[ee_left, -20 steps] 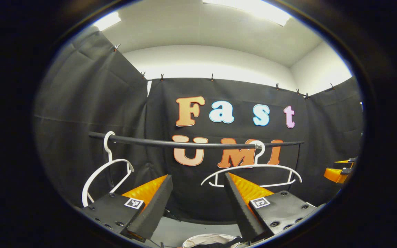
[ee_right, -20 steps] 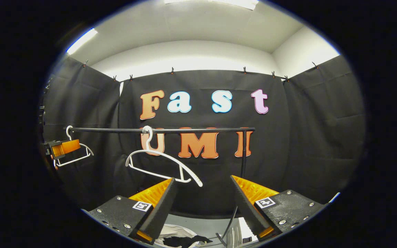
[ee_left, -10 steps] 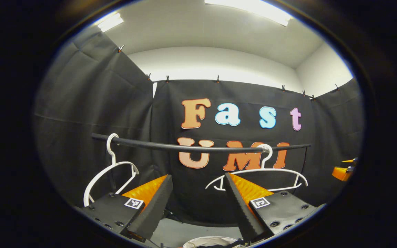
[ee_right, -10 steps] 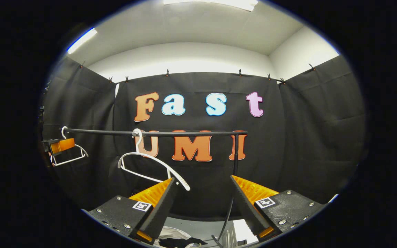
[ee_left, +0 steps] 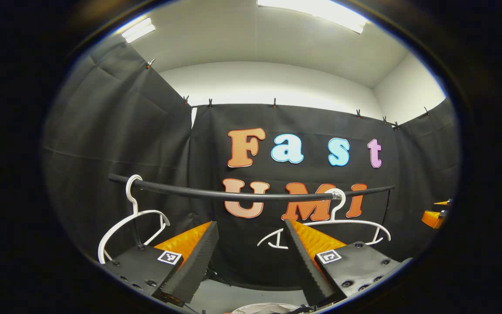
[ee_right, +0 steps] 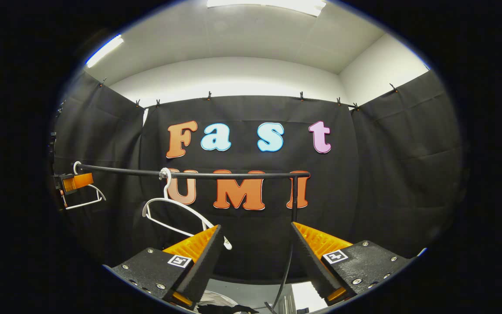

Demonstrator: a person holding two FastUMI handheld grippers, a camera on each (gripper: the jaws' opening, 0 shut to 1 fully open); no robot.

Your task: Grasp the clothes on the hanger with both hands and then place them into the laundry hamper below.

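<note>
Two bare white hangers point(ee_left: 131, 216) point(ee_left: 336, 220) hang on the black rail point(ee_left: 233, 195). My left gripper point(ee_left: 250, 223) is open below the rail with nothing between its fingers. The right gripper point(ee_left: 435, 216) shows small at the far right edge. In the right gripper view my right gripper point(ee_right: 256, 226) is open and holds nothing. A white hanger point(ee_right: 177, 209) hangs tilted just left of it. The left gripper point(ee_right: 74, 182) sits by the far hanger point(ee_right: 85, 201) at the rail's point(ee_right: 216, 175) left end. A dark garment point(ee_right: 225, 308) lies in the white-rimmed hamper point(ee_right: 211, 299) at the bottom edge.
The rack's black upright post point(ee_right: 294, 196) stands at the rail's right end, with a thin cable point(ee_right: 282, 279) hanging under it. Black cloth walls close the booth on three sides. The hamper's rim point(ee_left: 262, 307) peeks in at the bottom of the left gripper view.
Both views have drifted: rail and hangers sit lower in each image, less of the hamper shows, and in the right gripper view the hanger slid left. Both grippers stayed open.
</note>
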